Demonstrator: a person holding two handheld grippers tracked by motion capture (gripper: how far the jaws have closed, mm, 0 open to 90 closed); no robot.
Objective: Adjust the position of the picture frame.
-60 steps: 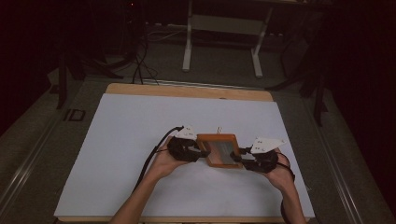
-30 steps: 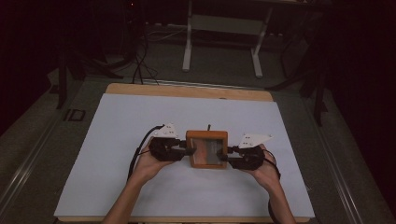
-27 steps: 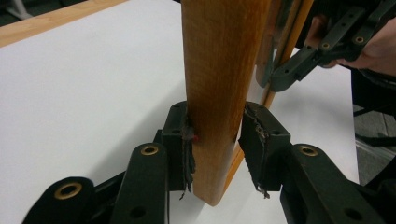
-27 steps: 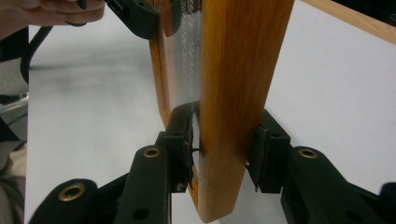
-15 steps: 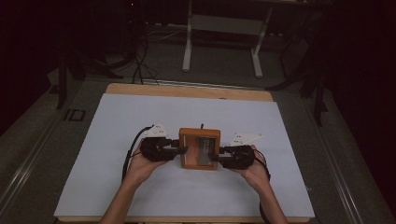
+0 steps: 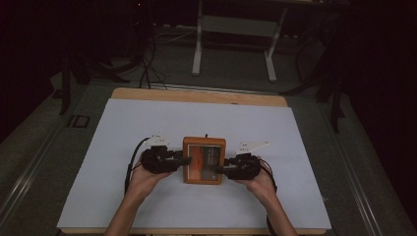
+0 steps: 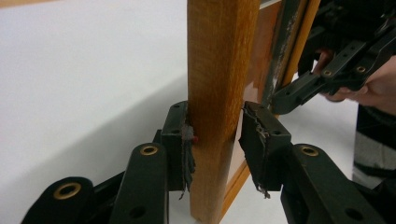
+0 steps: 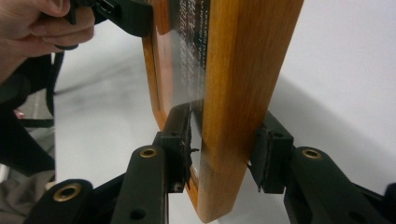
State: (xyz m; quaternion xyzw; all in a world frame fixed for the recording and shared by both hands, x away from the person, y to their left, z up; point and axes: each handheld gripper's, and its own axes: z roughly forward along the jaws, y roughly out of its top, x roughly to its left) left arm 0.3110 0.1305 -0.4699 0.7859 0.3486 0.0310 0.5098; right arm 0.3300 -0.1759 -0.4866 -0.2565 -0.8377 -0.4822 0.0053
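The high view looked forward and down over the white table [image 6: 147, 123]. Both gripper views sat close, facing inward from opposite sides, sharing the wooden frame [image 7: 219, 93] mid-frame.

A wooden bench [image 6: 196, 96] topped with a white sheet [image 6: 196, 128] stands on a grey floor [image 6: 39, 147] in a dark room. Beyond its far edge a pale metal stand [image 6: 236, 29] rests on two feet, with black cables [image 6: 147, 69] trailing on the floor to its left. Light falls mainly on the bench; the far surroundings are black.
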